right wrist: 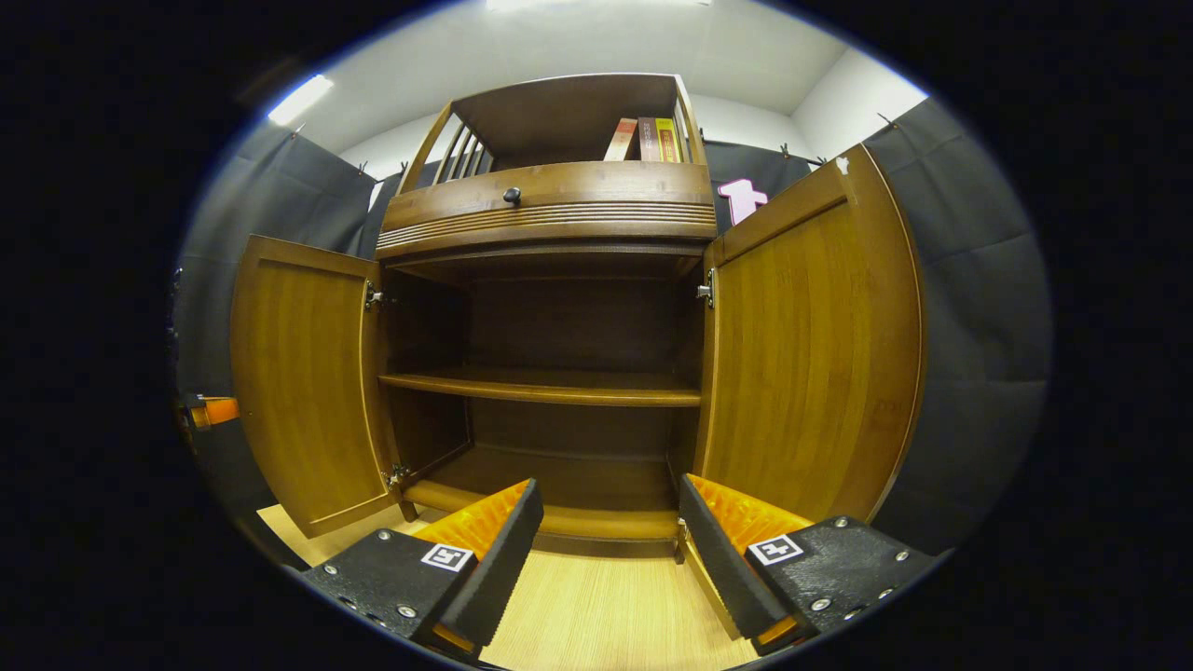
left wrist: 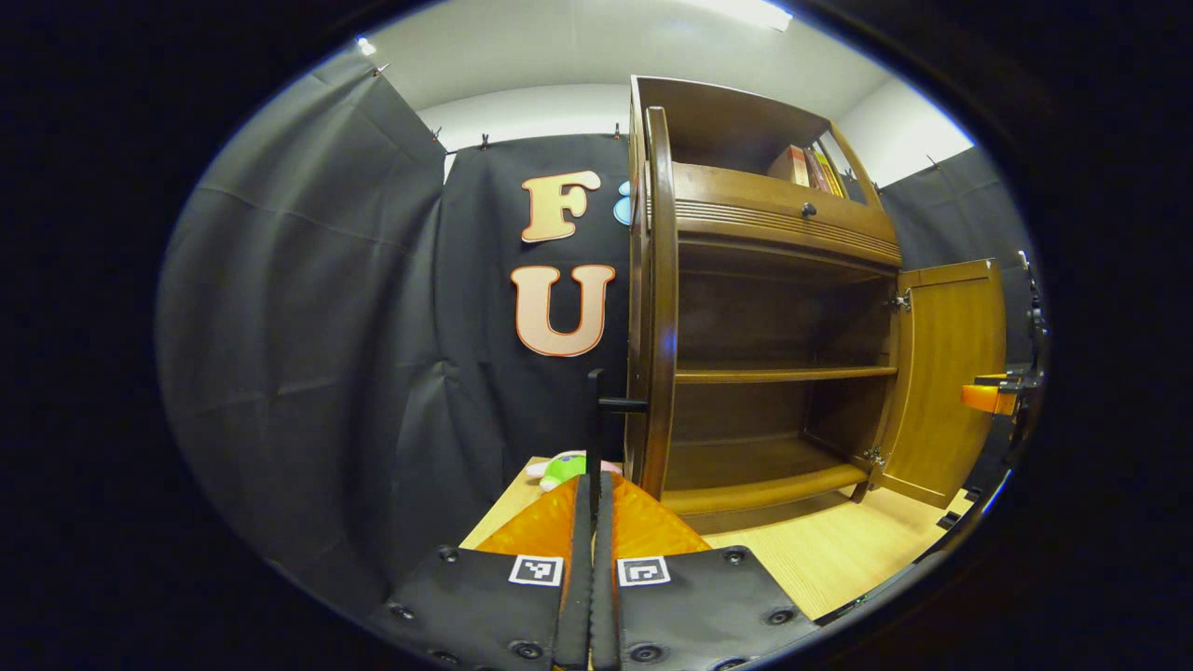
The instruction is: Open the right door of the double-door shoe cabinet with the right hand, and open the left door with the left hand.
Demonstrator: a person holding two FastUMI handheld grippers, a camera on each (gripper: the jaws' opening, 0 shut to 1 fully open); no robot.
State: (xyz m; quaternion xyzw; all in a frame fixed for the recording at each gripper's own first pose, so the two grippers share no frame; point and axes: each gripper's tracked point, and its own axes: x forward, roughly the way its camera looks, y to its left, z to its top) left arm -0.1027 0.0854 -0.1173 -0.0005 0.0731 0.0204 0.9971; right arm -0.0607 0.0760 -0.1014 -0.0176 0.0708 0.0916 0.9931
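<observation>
Standing open: left door (right wrist: 303,387), right door (right wrist: 811,354).

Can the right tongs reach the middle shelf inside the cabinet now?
Probably yes. Both doors, the left door and the right door, stand swung wide, and the right tongs are open and face the shelf with nothing between them. The shelf itself looks bare.

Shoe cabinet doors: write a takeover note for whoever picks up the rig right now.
Left gripper: shut on the dark handle of the left door, which is swung out edge-on to its camera.
Right gripper: open, empty, facing the brown wooden shoe cabinet.
Right door: wide open. Both shelves are bare.
Done: both doors open.
Left: release the handle and withdraw.
</observation>
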